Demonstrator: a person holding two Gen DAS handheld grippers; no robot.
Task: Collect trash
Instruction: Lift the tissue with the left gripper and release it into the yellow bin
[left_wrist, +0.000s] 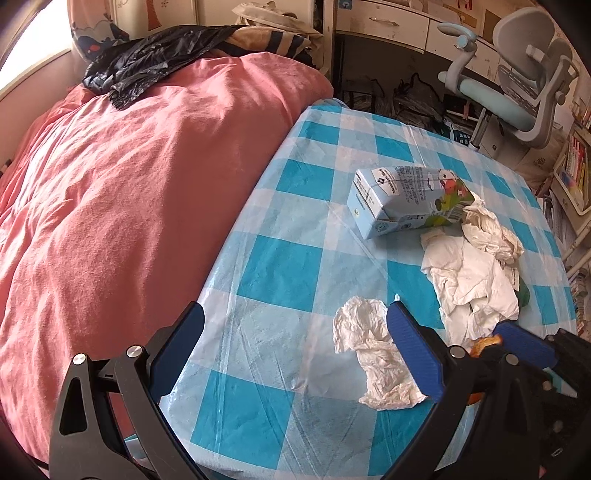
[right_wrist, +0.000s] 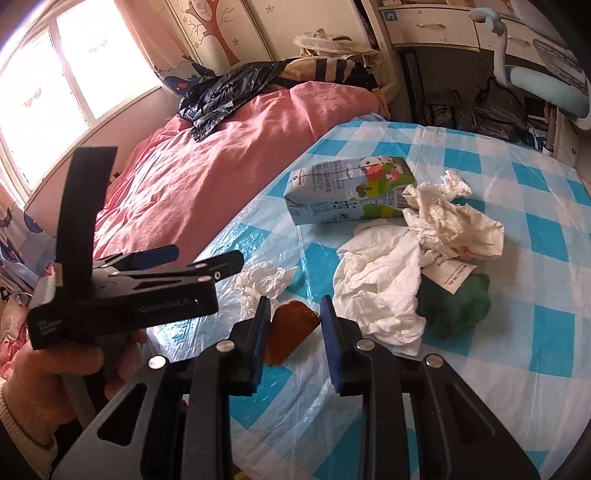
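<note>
My right gripper (right_wrist: 294, 308) is shut on an orange-brown scrap (right_wrist: 291, 330) that spans the gap between its blue pads, low over the blue checked table (right_wrist: 517, 258). In the left wrist view the scrap (left_wrist: 487, 343) shows beside a right finger (left_wrist: 524, 339). My left gripper (left_wrist: 295, 308) hangs open and empty at the table's near edge, with a crumpled tissue (left_wrist: 373, 354) against its right finger. Further back lie a milk carton (left_wrist: 406, 199), white paper (left_wrist: 472, 288), cream crumpled paper (left_wrist: 491, 229) and a green lump (right_wrist: 458, 310).
A pink-covered bed (left_wrist: 129, 184) runs along the table's left side with a black plastic bag (left_wrist: 147, 62) on its far end. A grey and light-blue desk chair (left_wrist: 517, 74) and a bookshelf (left_wrist: 576, 166) stand beyond the table. A hand (right_wrist: 55, 369) holds the left gripper (right_wrist: 207, 256).
</note>
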